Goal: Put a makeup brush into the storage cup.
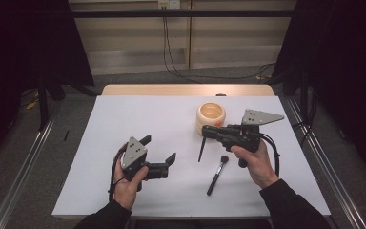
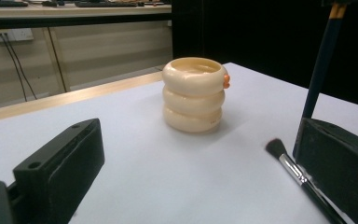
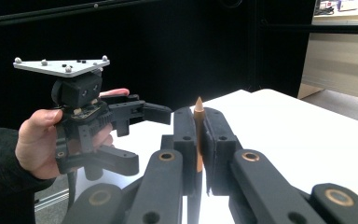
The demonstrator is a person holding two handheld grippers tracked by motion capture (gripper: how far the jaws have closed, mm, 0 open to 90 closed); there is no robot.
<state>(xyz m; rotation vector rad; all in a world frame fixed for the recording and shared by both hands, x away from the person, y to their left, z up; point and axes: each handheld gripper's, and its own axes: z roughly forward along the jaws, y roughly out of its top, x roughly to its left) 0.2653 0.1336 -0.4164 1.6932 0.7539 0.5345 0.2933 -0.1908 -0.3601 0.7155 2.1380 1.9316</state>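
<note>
Jaws of the right tool [image 3: 198, 154] are pressing together on a thin brush with a copper-coloured pointed tip [image 3: 198, 112]; the right gripper view is showing this pinch close up, with the tip poking up just past the pads. From the high view the same brush [image 1: 202, 150] is appearing as a dark, slim stick hanging down from the front of the right tool [image 1: 205, 133] toward the desk [image 1: 138, 114], and whether its lower end is touching the white surface I cannot tell. The left gripper view is giving its dark blue handle [image 2: 320, 65] with an orange band at the top, running steeply downward behind the tool's own right jaw.

The left tool [image 1: 159, 150] is standing spread, nothing between its jaws; across the desk, the right gripper view is catching it [image 3: 135, 135] in the person's left hand [image 3: 37, 140] with the grey plate on top.

A second brush [image 1: 217, 175], black-handled with a silver ferrule and dark bristles, is lying flat on the desk between the two tools, just below the hanging one; the left gripper view is showing its bristle head [image 2: 276, 148] right beside that tool's right jaw.

A cream holder [image 2: 194, 94] made of three stacked rings, with a small orange knob on its rim, is standing upright ahead of the left tool and just beside the right tool's nose [image 1: 210, 117]
</note>
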